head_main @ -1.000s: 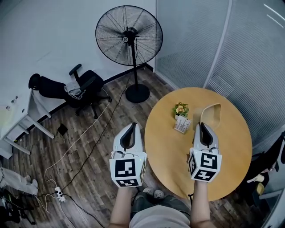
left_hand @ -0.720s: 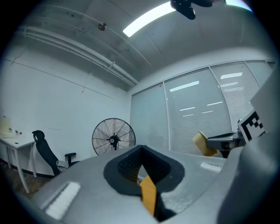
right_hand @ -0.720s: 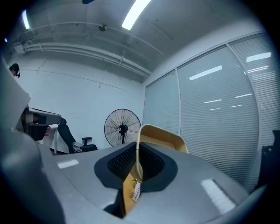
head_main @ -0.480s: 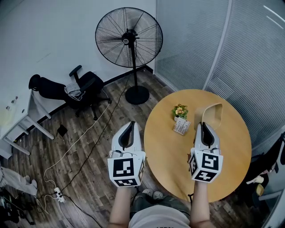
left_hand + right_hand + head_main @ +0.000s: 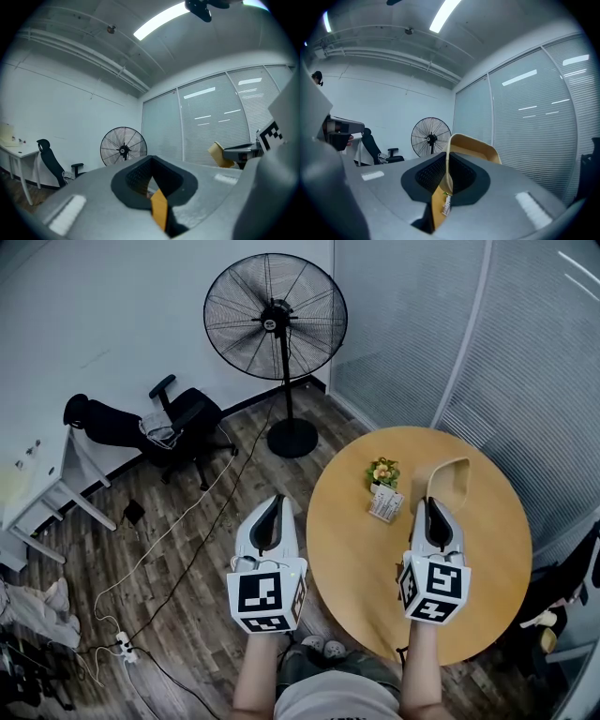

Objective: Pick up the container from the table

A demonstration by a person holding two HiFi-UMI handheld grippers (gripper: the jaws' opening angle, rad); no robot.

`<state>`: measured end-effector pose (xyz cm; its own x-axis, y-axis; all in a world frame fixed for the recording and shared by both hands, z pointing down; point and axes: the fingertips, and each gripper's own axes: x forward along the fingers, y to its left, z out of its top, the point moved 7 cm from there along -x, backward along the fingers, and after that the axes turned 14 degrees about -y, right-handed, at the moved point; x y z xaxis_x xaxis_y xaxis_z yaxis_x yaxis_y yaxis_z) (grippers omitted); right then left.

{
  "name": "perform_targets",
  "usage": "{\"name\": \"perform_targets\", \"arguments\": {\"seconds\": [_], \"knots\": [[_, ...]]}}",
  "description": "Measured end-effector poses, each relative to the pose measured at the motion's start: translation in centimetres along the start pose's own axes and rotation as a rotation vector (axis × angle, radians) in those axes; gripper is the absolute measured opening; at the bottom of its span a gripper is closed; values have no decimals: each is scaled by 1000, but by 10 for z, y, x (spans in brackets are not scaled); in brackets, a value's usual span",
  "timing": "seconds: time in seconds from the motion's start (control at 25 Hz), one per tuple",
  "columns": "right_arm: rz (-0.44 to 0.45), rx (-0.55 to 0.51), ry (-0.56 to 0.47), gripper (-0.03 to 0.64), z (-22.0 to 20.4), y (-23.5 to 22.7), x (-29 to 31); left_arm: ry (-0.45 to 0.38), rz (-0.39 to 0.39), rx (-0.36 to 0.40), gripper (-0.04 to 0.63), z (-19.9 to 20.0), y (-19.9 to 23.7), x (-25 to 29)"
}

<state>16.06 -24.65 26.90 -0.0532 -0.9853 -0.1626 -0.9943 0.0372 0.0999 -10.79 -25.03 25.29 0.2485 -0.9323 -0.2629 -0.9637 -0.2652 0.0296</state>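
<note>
The right gripper (image 5: 432,505) is gripping the container (image 5: 446,478), a tan open tub, by its near wall. In the right gripper view the jaws (image 5: 446,186) are pressing nearly together on that thin wall, and the rest of the container (image 5: 474,146) is rising above and beyond them. In the head view the container is sitting just right of centre, held out over the far part of the round wooden table (image 5: 487,563). In the left gripper view it (image 5: 216,153) is showing at the right edge, with the window blinds behind it.

The left gripper (image 5: 273,507) is hovering left of the table, over the wooden floor (image 5: 187,549), in the lower middle of the head view. Its jaws (image 5: 151,180) are lying together with nothing between them.

A small potted plant (image 5: 382,471) and a printed card (image 5: 385,504) are standing on the table just left of the container. A pedestal fan (image 5: 276,317) is standing at the top centre. A black office chair (image 5: 178,418) is sitting at the upper left. Cables (image 5: 169,531) are trailing across the floor towards the lower left.
</note>
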Motion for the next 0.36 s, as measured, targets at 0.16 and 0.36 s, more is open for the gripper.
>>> {"name": "perform_targets", "arguments": {"seconds": [0.16, 0.36], "knots": [[0, 0, 3, 46, 0, 2, -3, 1, 11, -4, 0, 0, 4, -4], [-3, -2, 3, 46, -1, 5, -10, 5, 9, -3, 0, -1, 6, -10]]}}
